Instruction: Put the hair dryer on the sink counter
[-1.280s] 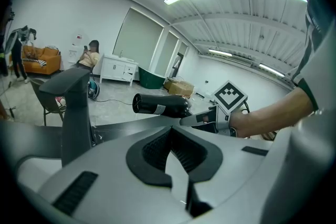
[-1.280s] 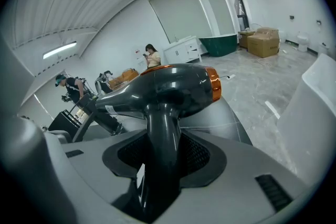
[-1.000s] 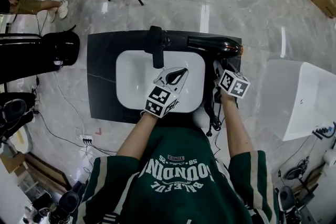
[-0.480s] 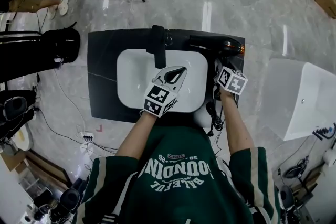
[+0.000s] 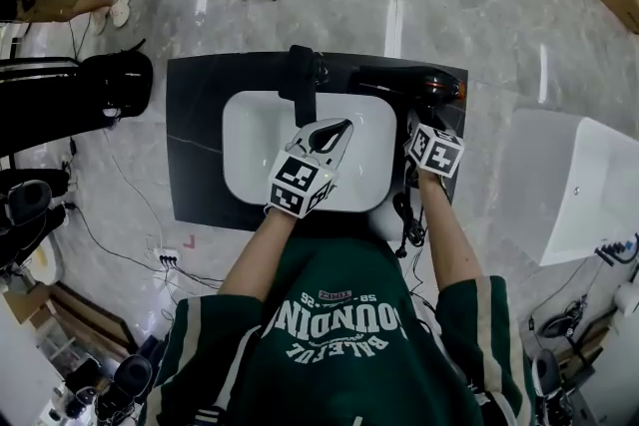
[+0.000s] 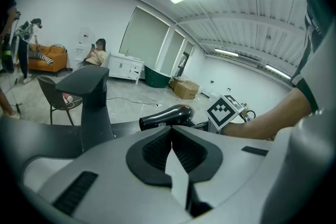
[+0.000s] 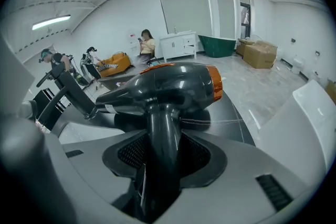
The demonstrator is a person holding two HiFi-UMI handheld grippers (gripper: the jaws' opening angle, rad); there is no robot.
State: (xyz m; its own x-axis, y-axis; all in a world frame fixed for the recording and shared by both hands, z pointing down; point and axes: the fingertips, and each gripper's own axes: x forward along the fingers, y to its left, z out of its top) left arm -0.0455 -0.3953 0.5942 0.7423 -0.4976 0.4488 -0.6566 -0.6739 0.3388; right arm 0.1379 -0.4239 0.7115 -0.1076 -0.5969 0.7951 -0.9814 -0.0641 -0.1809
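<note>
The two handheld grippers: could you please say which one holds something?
The right gripper: its jaws clamp the handle of the glossy black hair dryer, while the left gripper is shut on nothing.

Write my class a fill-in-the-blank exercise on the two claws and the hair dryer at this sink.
The right claw is shut on the ____ of the hair dryer.
The left claw, shut, holds ____.
The ring at the hair dryer's rear is coloured ____.
The faucet behind the white basin is ____.
Missing words: handle; nothing; orange; black.
</note>
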